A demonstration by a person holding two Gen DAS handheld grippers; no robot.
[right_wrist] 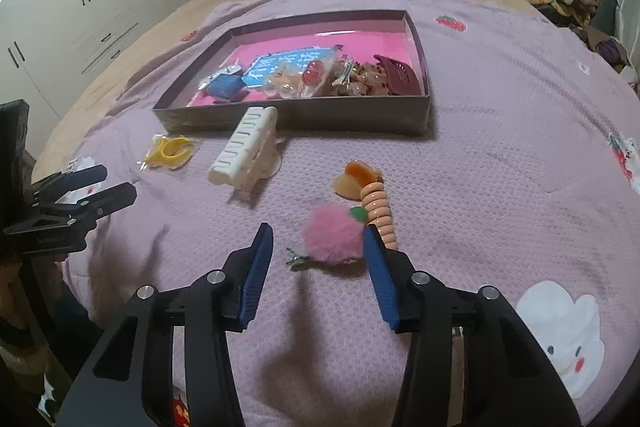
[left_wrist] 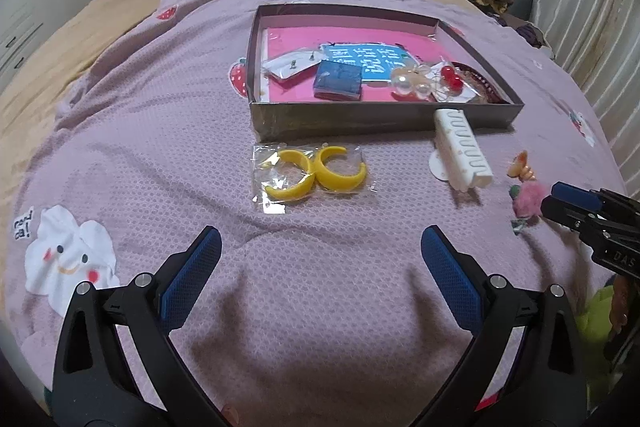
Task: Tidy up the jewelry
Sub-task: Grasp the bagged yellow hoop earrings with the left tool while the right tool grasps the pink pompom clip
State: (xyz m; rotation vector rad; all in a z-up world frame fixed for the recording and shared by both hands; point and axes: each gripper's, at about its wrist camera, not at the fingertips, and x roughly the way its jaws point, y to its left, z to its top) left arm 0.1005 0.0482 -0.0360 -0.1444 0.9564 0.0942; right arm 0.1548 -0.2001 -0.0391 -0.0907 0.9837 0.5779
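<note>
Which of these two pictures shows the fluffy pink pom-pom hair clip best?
The right wrist view: the fluffy pink pom-pom hair clip lies close and whole between the right gripper fingers. The left wrist view shows it small at the edge, partly hidden.

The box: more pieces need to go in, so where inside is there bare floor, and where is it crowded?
In the box, bare pink floor runs along the far wall and into the far right corner. The near half is crowded: blue case, bead packet, dark red claw clip. Outside, the white claw clip blocks the near wall.
</note>
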